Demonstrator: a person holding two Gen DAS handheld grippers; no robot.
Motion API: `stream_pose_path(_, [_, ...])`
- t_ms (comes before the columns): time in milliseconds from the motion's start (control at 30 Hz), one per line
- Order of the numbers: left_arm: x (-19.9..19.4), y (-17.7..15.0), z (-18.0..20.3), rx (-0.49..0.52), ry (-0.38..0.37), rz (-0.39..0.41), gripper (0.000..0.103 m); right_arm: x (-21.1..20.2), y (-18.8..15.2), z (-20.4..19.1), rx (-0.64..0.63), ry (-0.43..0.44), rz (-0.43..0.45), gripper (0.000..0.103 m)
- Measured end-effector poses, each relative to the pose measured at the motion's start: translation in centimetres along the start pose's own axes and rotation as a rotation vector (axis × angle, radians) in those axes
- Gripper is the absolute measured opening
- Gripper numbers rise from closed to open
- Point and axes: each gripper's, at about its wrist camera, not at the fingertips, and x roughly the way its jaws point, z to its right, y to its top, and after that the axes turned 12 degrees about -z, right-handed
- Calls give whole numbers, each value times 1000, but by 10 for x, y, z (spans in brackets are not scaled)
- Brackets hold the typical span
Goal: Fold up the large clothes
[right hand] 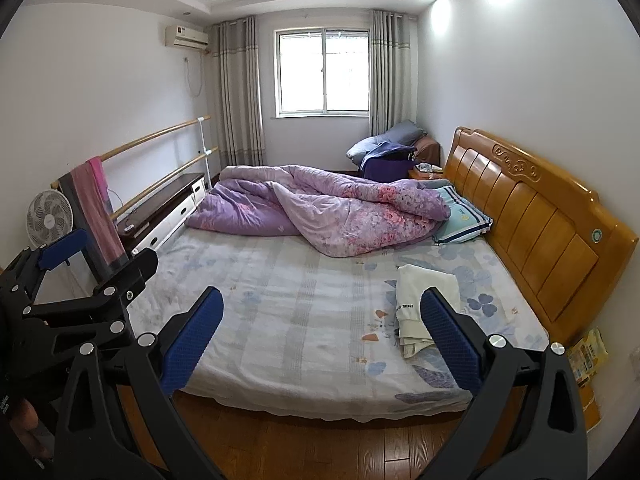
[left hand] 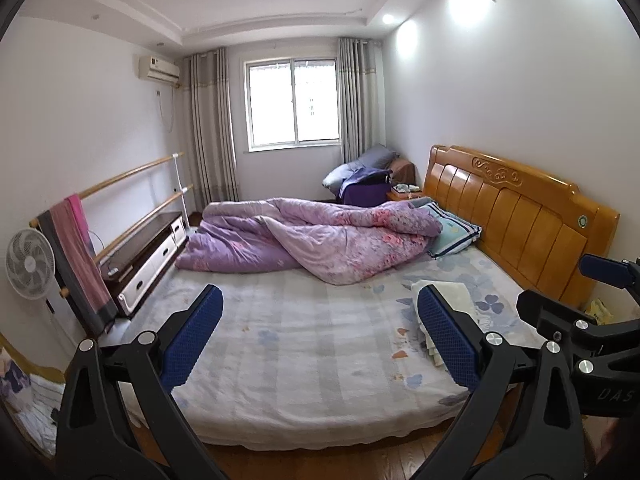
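Observation:
A cream-white garment (right hand: 420, 300) lies folded on the bed's right side, near the headboard; black lettering shows on it. In the left wrist view the garment (left hand: 452, 300) is partly hidden behind my right-hand finger. My left gripper (left hand: 320, 336) is open and empty, held off the foot of the bed. My right gripper (right hand: 320, 336) is open and empty too, beside the left one. Each gripper shows at the edge of the other's view: the right gripper (left hand: 576, 292) and the left gripper (right hand: 96, 256).
The bed (right hand: 280, 312) has a pale floral sheet. A crumpled purple quilt (right hand: 320, 212) and a pillow (right hand: 460, 220) lie at its far side. The wooden headboard (right hand: 536, 208) is on the right. A fan (right hand: 50, 216), towel rail and low cabinet (right hand: 168, 212) stand left. Wooden floor lies below.

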Motion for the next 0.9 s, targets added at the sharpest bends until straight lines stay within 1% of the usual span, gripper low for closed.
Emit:
stream_pose_path(100, [-8,0,-13,-3,-24,7,98,-11,-2,-10,6,-17,18,95])
stream_pose_path(333, [-21,-2,-32,-10,-51,26,98,-26,-7,-30,4,-49,39,95])
stream_pose_path(433, [-25,-4,-35,-15,-64,31,98,-28,-8,-32,1,-58,46,95])
stream_pose_path(900, [-39,-9,-41,-26,-68,40,98,-34,-14,-37,-5,-63,55,95])
